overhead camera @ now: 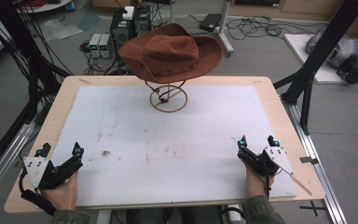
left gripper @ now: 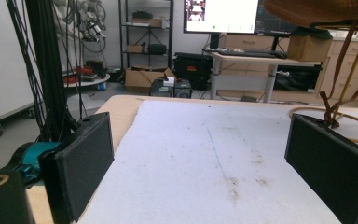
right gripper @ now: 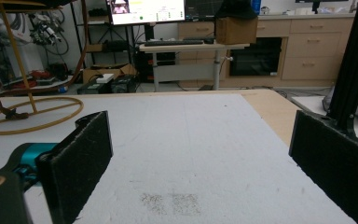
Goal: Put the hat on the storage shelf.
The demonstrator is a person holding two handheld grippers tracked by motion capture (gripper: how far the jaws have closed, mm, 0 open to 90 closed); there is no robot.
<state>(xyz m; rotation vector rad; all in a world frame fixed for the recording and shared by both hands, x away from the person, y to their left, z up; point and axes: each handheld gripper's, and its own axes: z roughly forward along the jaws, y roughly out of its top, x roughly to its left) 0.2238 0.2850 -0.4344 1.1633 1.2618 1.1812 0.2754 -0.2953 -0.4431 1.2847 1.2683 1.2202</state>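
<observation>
At the far middle of the tabletop [overhead camera: 279, 116], a brown wide-brimmed hat [overhead camera: 171, 52] sits on top of a wire stand [overhead camera: 168, 98], its crown up and its brim curling at the sides. That stand rests on a round ring base that lies flat on the white mat [overhead camera: 177, 140] covering most of the tabletop, close to the mat's far edge. From the left gripper view, the underside of the hat's brim shows at the upper right, with the stand's thin legs running down to the ring. Brown smudges mark the mat between the stand and the near edge. Both grippers rest well apart from the hat, at the near corners of the mat. A person's hand holds the left gripper [overhead camera: 60, 150] at the near left, its jaws spread wide with nothing between them, pointing toward the far side. Another hand holds the right gripper [overhead camera: 258, 141] at the near right, its jaws likewise spread and holding nothing. Beyond the tabletop, the floor carries boxes of equipment and loose cables, and black frame posts stand at either side.
</observation>
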